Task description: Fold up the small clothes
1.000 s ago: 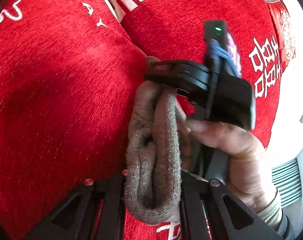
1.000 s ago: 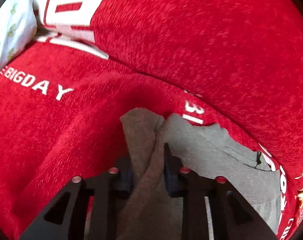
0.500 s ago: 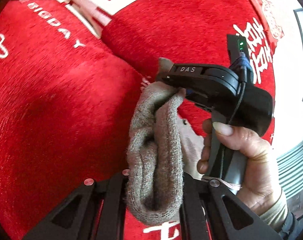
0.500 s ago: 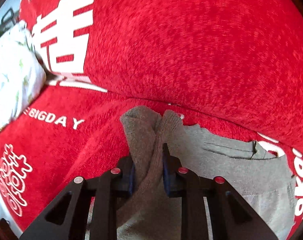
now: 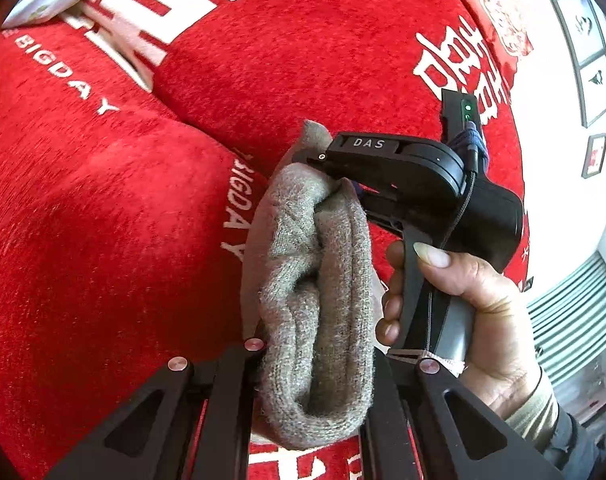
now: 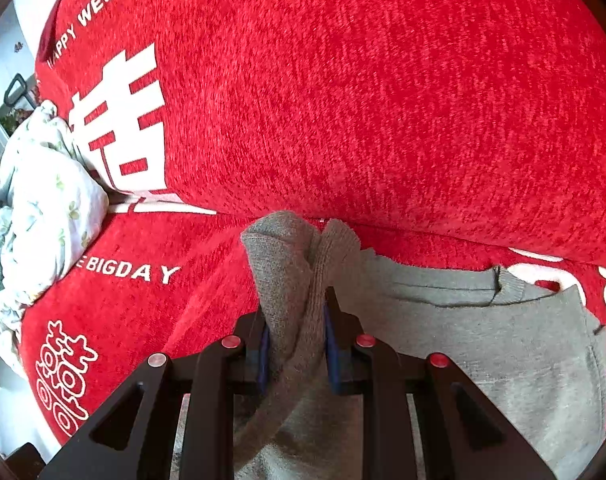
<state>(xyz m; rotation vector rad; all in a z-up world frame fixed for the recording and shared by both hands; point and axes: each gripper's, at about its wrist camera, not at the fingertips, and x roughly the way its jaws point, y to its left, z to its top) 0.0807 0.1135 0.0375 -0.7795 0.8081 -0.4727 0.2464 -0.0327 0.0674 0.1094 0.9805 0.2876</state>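
Observation:
A small grey knit garment (image 5: 319, 300) is bunched between the two grippers, above a red sofa. My left gripper (image 5: 315, 360) is shut on one thick fold of it. My right gripper (image 6: 297, 320) is shut on another bunched edge of the same garment (image 6: 295, 272); the rest of the garment (image 6: 503, 352) hangs and spreads to the right over the seat. In the left wrist view the right gripper's black body (image 5: 403, 168) and the hand holding it (image 5: 483, 312) sit just beyond the cloth, its tip pinching the fabric's far end.
The red sofa seat (image 5: 83, 220) and its back cushion (image 6: 383, 100) with white lettering fill both views. A white floral cloth (image 6: 43, 208) lies at the sofa's left end. A white wall with framed pictures (image 5: 587, 40) and a radiator (image 5: 575, 312) stand to the right.
Both grippers have lifted and drawn back from the sofa with the grey garment held between them; more of the back cushion and the floral cloth now show.

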